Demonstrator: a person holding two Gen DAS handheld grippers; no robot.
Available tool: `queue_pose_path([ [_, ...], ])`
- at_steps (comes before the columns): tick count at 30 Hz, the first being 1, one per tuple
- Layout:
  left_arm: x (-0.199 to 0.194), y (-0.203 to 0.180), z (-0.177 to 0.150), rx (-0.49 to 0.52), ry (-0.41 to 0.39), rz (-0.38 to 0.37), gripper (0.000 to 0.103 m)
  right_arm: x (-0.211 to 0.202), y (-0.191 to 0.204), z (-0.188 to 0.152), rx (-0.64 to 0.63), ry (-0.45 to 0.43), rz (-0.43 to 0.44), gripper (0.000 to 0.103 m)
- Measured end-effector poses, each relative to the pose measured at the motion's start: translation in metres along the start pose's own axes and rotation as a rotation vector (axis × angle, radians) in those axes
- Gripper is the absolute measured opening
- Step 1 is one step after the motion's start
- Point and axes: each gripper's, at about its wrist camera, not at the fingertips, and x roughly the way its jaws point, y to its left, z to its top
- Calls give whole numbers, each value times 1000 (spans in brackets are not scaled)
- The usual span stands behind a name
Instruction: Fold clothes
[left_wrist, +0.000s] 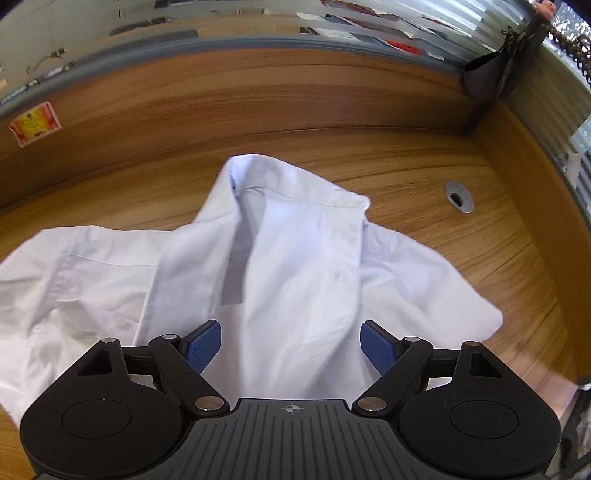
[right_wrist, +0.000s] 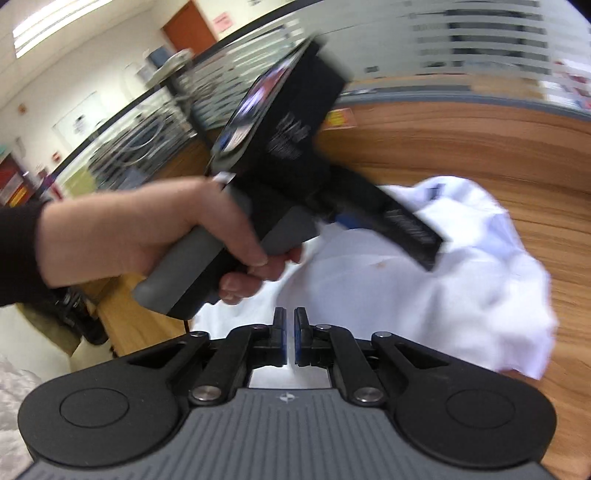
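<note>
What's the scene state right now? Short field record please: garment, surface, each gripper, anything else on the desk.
garment: white shirt, rumpled, partly folded, collar end away from the left camera
surface: wooden desk
left gripper: open, jaws wide, over the shirt's near part, no cloth between the pads
left hand: wrapped around the left gripper's handle, dark sleeve at the wrist
right gripper: narrow gap between the pads, nothing visibly clamped, shirt below
other: grey cable grommet in the desk; red-yellow sticker on the back panel
image quality: right wrist view motion-blurred
</note>
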Motion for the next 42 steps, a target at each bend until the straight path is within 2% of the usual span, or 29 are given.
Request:
queue_pose_path([
  [1,-1,-3,1,12,-16,-3,84,-12,-6,1,6,-15,-28,23],
  [5,-4,-21,8,76,-76,14,84,-52,-31,-4,38,-63,-150,26],
  [8,3,-30,12,98,-76,16,85,-69,-56,-11,56,-75,-237,34],
  [12,19,-39,19,111,-81,57,84,-65,-84,-22,53,-63,-321,41],
  [15,32,-41,27,108,-84,91,84,-51,-108,-29,55,-46,-339,50],
  [16,36,-41,30,103,-85,95,84,-47,-118,-33,51,-37,-340,54],
  [19,48,-41,37,88,-93,117,79,-28,-137,-39,15,0,-326,57],
  [20,52,-39,39,77,-92,133,69,-22,-144,-41,0,11,-322,57],
  [21,56,-37,42,65,-89,149,55,-15,-149,-42,-13,25,-316,57],
  [22,56,-34,43,42,-93,156,48,-7,-154,-42,-24,41,-314,57],
  [23,55,-30,43,18,-98,161,31,-1,-157,-42,-35,53,-311,57],
  [24,55,-26,44,-6,-103,165,21,4,-159,-42,-46,64,-307,57],
  [25,50,-22,44,-24,-127,178,20,10,-161,-42,-58,75,-303,57],
  [27,34,-14,42,-55,-189,210,10,14,-163,-43,-80,77,-279,57],
  [29,16,1,40,-109,-242,249,6,19,-164,-43,-102,75,-251,58],
  [33,-18,37,32,-241,-318,340,6,31,-162,-42,-149,72,-198,62],
  [35,-35,53,25,-282,-350,410,6,38,-161,-41,-169,78,-174,62],
  [37,-45,66,18,-272,-372,502,6,44,-159,-39,-187,81,-153,63],
  [39,-49,81,12,-285,-356,564,6,48,-157,-37,-202,73,-138,65],
  [42,-55,107,1,-375,-320,598,6,56,-155,-33,-229,69,-130,67],
])
